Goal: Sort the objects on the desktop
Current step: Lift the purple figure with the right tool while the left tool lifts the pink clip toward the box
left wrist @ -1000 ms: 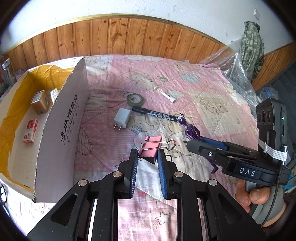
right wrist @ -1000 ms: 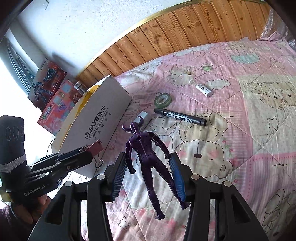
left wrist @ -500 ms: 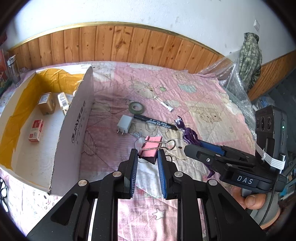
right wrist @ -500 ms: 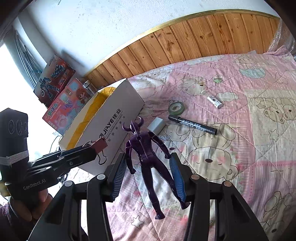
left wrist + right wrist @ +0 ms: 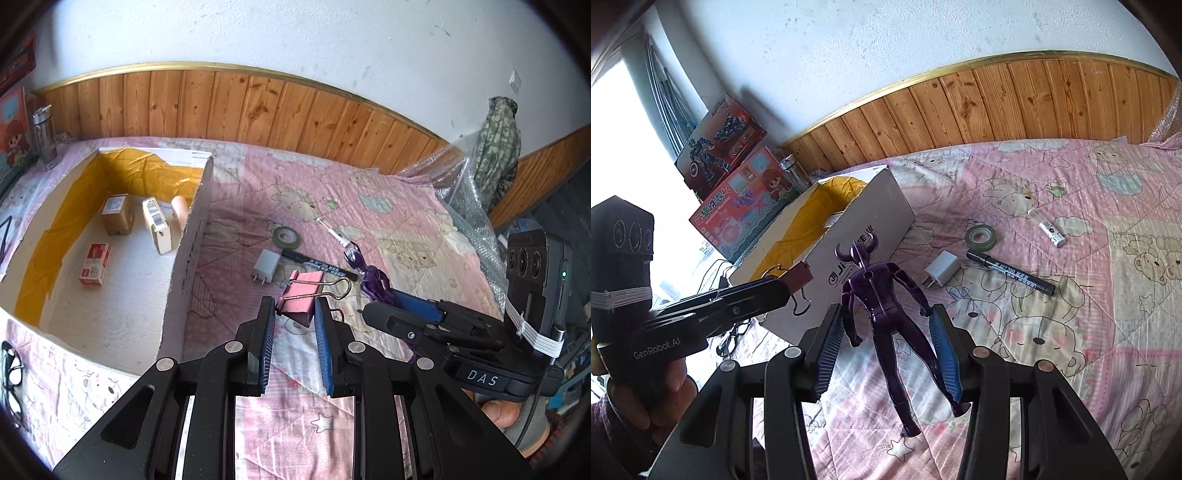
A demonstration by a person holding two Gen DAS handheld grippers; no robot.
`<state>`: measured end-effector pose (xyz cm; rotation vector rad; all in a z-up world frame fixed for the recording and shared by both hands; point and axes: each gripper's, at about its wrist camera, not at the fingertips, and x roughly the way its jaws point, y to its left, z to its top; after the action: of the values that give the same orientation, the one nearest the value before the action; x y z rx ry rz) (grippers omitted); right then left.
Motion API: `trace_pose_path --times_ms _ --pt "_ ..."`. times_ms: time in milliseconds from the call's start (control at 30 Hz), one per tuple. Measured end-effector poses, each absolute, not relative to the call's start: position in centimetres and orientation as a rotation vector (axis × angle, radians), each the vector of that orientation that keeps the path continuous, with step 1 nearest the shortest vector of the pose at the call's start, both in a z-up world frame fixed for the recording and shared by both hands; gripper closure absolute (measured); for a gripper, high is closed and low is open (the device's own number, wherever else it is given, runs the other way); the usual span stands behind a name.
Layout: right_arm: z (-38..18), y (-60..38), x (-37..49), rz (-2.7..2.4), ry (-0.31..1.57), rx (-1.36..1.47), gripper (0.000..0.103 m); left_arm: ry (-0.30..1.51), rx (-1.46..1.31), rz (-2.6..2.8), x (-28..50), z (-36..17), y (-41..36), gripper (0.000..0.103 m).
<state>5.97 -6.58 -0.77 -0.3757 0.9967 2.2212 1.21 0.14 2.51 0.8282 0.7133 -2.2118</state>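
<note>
While the cardboard box (image 5: 184, 266) lies open at the left holding three small cartons (image 5: 115, 214), the left hand-held gripper (image 5: 294, 314) is clamped on a pink binder clip (image 5: 301, 295), raised above the quilted bed (image 5: 406, 229). Beyond it lie a white charger (image 5: 265, 265), a green tape roll (image 5: 286, 236), a black marker (image 5: 317, 263) and a small white tube (image 5: 334, 230). At the right, the right hand-held gripper (image 5: 886, 332) grips a purple horned figure (image 5: 882, 295) by its arms.

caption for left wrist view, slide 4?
Left gripper clamps pink binder clip beside the open cardboard box.
</note>
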Motion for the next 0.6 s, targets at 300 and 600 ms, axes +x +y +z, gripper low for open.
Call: trace_pose_path --times_ms 300,600 --pt "1.3 -7.6 3.7 2.289 0.941 -0.436 0.054 0.753 0.766 -2.185 4.8 3.6 -1.1 0.081" --pt "4.0 -8.4 0.4 2.386 0.861 -0.504 0.054 0.728 0.700 -2.126 8.8 5.2 -3.5 0.081"
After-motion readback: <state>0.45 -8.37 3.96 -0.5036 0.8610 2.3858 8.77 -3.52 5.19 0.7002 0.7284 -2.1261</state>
